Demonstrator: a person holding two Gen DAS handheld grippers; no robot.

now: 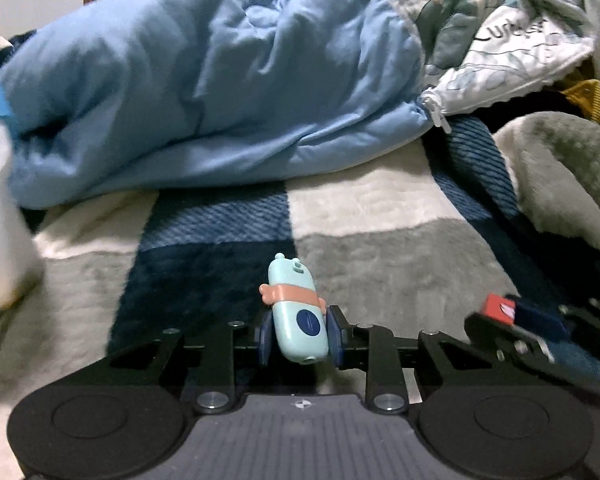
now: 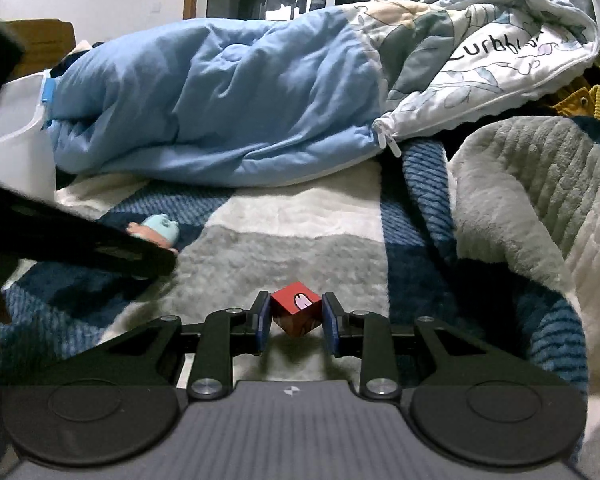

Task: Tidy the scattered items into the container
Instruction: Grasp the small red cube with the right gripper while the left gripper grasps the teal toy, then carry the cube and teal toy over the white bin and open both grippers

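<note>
Left wrist view shows the left claw (image 1: 299, 330) clamped on a pale mint toy (image 1: 297, 312) with a peach band, the blue pads (image 1: 334, 334) pressing its lower body from both sides while the top sticks out ahead of the fingertips, tilted a little to the left. The toy is smooth and rounded, so I judge the hold shallow: a quick swing could let it twist or squirt out forward onto the checked blanket (image 1: 372, 216) below.

Right wrist view shows the right claw (image 2: 296, 318) closed on a red cube (image 2: 296, 312), held corner-on and rotated between the pads rather than flat face to face. That diagonal hold looks the weaker one; the cube could pivot and drop if the squeeze eases.

The white container (image 2: 20, 148) stands far ahead and to the left of the right claw, pressed against the blue quilt (image 2: 220, 100); from the left claw it lies ahead at the far left edge, close by. The left tool (image 2: 80, 240) crosses between the right claw and the container, so the two could collide if both head there together. The soft bedding may also let the container tip when an item lands against its wall.
</note>
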